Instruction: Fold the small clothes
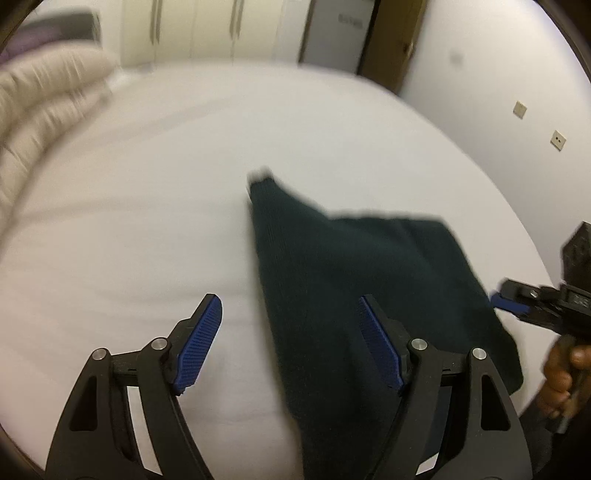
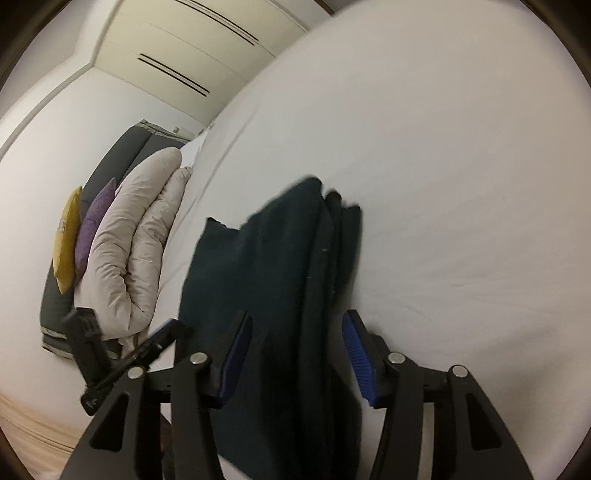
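Observation:
A dark green knitted garment [image 1: 354, 288] lies on the white bed [image 1: 147, 206], one narrow end pointing away. My left gripper [image 1: 290, 332] is open just above it; its right finger is over the cloth, its left finger over bare sheet. In the right wrist view the same garment [image 2: 280, 280] lies partly folded, with stacked edges on its right side. My right gripper [image 2: 297, 354] is open with the cloth running between its blue pads [image 2: 356, 358]; it is not clamped. The right gripper also shows at the garment's right edge in the left wrist view [image 1: 498, 301].
A folded beige duvet [image 2: 136, 247] lies at the head of the bed, with purple [image 2: 94, 225] and yellow [image 2: 66, 240] cushions against a dark headboard. Wardrobe doors [image 1: 207, 29] stand beyond the bed. The bed's right edge [image 1: 517, 221] is near a white wall.

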Demonstrator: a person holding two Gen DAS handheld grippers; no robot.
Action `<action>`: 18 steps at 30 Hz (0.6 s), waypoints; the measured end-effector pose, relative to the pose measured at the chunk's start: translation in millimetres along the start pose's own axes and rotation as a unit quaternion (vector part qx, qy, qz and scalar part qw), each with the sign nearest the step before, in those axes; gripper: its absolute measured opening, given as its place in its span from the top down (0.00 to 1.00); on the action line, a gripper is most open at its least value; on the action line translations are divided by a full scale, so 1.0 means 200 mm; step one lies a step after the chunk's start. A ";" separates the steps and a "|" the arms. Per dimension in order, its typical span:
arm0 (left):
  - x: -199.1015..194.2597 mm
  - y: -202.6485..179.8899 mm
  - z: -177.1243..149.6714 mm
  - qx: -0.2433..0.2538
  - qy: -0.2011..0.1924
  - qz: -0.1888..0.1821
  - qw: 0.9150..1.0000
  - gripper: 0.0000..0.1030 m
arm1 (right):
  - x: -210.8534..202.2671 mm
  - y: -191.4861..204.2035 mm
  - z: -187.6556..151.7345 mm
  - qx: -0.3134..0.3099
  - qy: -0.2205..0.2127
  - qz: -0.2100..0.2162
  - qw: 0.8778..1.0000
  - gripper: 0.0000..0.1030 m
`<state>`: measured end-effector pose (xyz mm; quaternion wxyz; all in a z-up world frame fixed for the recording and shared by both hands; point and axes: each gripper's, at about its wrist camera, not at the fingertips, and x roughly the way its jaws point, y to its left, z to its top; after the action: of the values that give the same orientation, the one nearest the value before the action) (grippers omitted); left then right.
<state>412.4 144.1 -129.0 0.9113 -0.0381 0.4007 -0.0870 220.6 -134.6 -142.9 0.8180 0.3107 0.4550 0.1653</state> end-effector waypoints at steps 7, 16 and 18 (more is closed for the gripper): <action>-0.55 -0.12 0.03 0.067 -0.196 0.108 0.972 0.00 | -0.33 0.21 -0.10 -0.066 -0.089 -0.070 0.991 0.25; -1.07 -0.19 0.00 0.057 -0.274 0.133 0.951 0.00 | -0.83 0.56 -0.24 -0.165 -0.275 -0.116 0.940 0.00; -1.11 -0.19 0.00 0.048 -0.262 0.124 0.956 0.00 | -0.91 0.62 -0.25 -0.185 -0.288 -0.120 0.932 0.00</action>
<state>260.8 148.7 36.3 0.9886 0.0345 0.1451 0.0204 83.2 -122.8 35.7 0.9706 0.1316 0.1952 0.0506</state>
